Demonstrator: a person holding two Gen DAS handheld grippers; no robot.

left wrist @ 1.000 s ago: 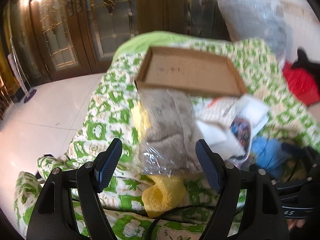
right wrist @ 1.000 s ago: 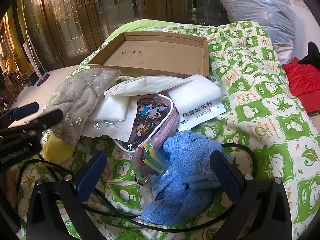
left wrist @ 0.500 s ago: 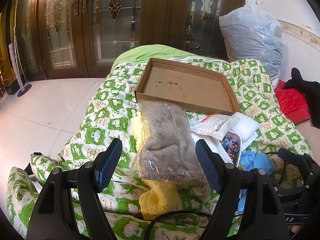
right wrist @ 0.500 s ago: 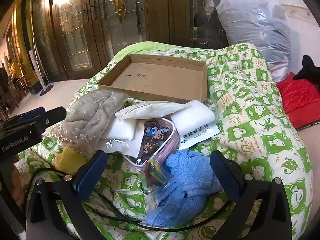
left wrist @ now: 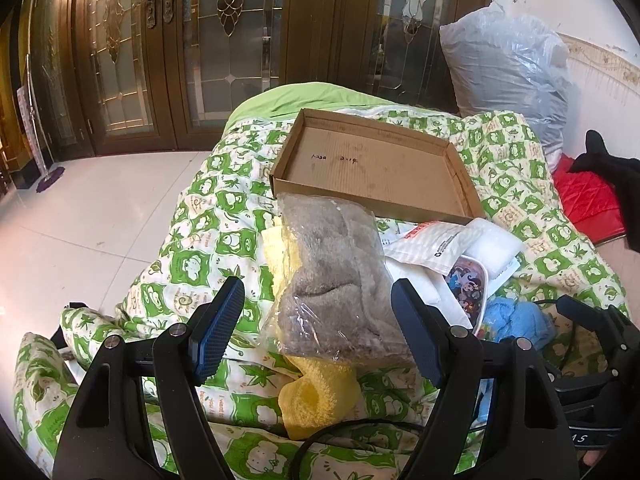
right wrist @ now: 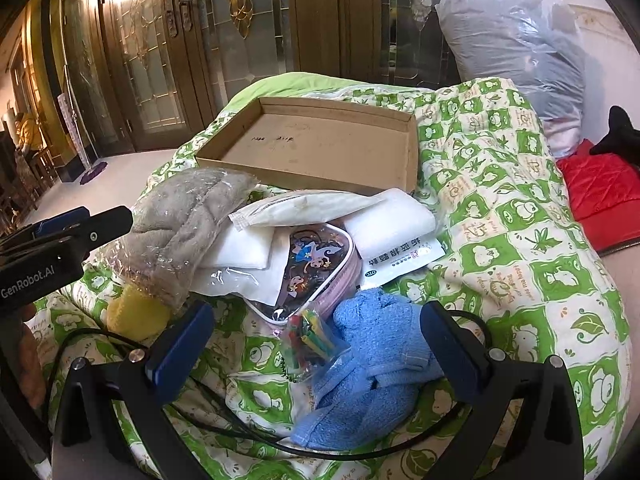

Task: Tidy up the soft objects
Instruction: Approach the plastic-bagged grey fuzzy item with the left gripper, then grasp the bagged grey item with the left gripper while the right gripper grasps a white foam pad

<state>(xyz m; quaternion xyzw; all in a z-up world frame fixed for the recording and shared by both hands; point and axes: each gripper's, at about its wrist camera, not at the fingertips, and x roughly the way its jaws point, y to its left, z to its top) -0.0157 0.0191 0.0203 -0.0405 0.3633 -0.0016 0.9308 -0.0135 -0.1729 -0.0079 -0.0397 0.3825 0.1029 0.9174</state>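
A pile of soft things lies on a green-and-white quilt (left wrist: 208,240). A grey plush item in clear plastic (left wrist: 336,280) rests on a yellow towel (left wrist: 316,396). My left gripper (left wrist: 318,336) is open and empty, its fingers either side of the grey item's near end, apart from it. In the right wrist view a blue towel (right wrist: 372,364) lies between the fingers of my open, empty right gripper (right wrist: 316,348). White packets (right wrist: 384,224) and a cartoon pouch (right wrist: 316,268) lie behind it. An empty cardboard tray (left wrist: 380,164) sits beyond the pile.
A black cable (right wrist: 248,436) loops over the quilt under the blue towel. A grey plastic-wrapped bundle (left wrist: 508,76) and a red quilted item (left wrist: 588,204) lie at the right. Wooden glass doors (left wrist: 224,48) and white floor tiles (left wrist: 80,232) are at the left.
Both grippers have drawn back and risen, so the pile and tray look smaller and farther away. Both stay open. The objects have not moved.
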